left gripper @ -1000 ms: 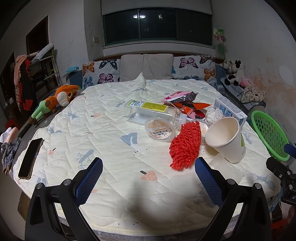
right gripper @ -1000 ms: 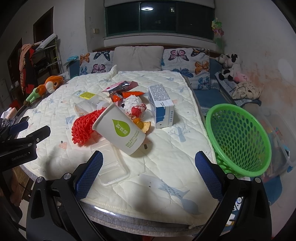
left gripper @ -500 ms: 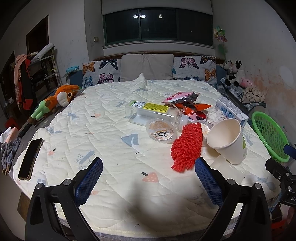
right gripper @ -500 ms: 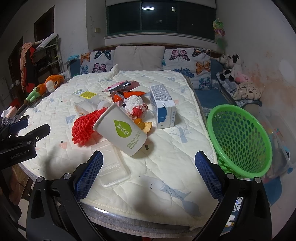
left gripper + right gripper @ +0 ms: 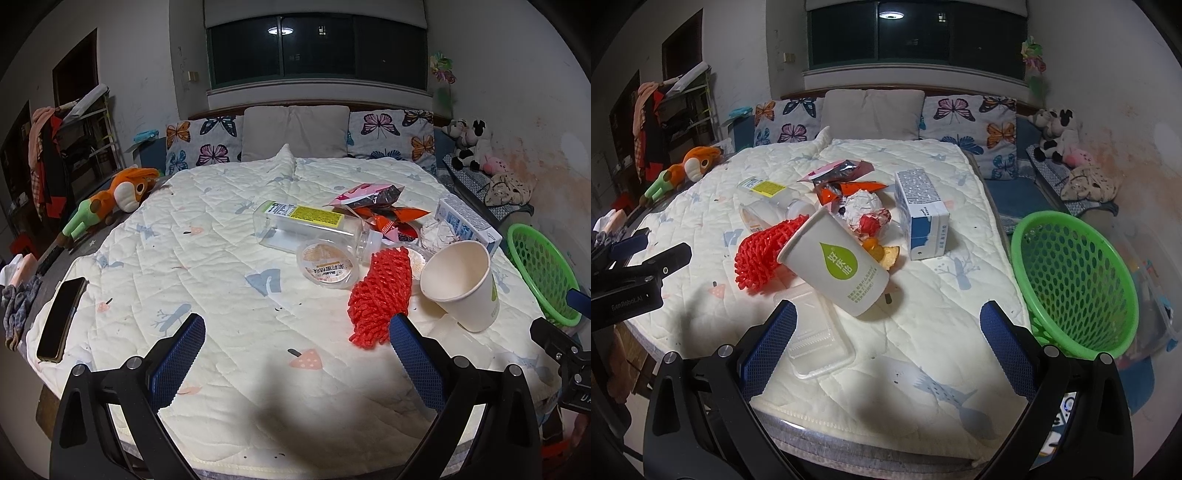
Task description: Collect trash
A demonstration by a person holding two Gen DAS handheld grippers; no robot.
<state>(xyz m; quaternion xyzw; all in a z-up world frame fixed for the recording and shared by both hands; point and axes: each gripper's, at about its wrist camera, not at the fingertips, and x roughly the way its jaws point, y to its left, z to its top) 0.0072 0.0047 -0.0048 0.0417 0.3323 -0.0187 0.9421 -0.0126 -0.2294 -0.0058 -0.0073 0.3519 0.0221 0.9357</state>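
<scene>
Both grippers hang over the near edge of the bed (image 5: 923,332), and nothing is picked up yet, so the collecting seems only to begin. The left gripper (image 5: 297,349) has its jaws wide apart and empty; the right gripper (image 5: 888,334) is the same. The trash lies in one heap on the quilt. The paper cup (image 5: 836,264) lies tilted on a clear plastic tray (image 5: 820,343), nearest to the right gripper. The green basket (image 5: 1075,280) stands just beside the bed, on the right. Probably the next move is to lower the right gripper around the cup.
</scene>
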